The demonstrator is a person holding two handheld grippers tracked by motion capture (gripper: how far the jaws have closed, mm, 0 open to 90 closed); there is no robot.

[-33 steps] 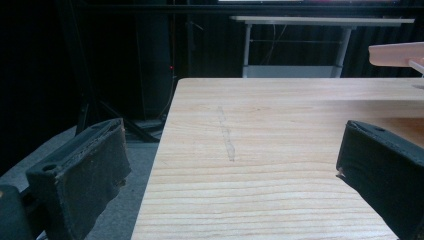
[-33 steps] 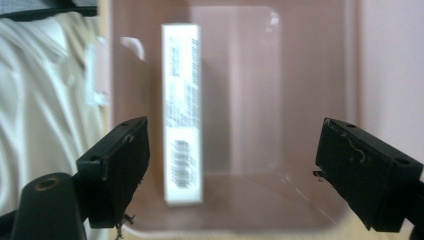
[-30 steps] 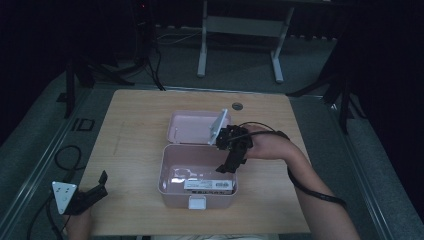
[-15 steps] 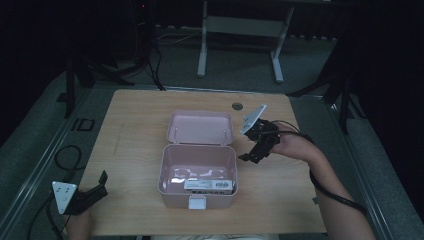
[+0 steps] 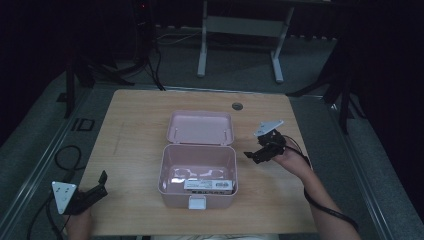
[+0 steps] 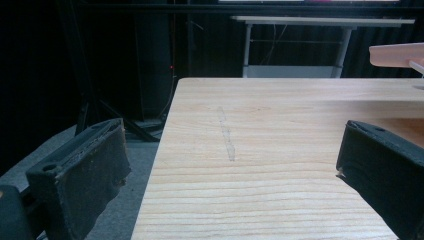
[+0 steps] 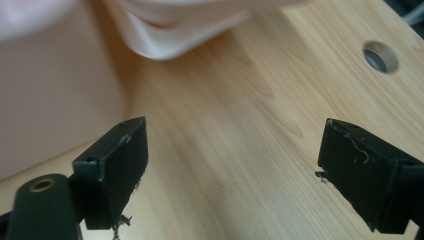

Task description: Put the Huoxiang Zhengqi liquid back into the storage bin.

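Right tool (image 5: 256, 155) gaping wide, empty, just right of open pink plastic lidded box (image 5: 197, 170). Left tool (image 5: 97, 186) wide open, empty, at light wooden desk (image 5: 135, 130) corner.

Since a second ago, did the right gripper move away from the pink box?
Yes. The right gripper was over the pink box and has moved off to its right, now above bare table.

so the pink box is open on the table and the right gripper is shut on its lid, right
Not quite. The pink box is open on the table, but the right gripper is open beside it, holding nothing. The right gripper view shows its jaws wide apart over bare wood.
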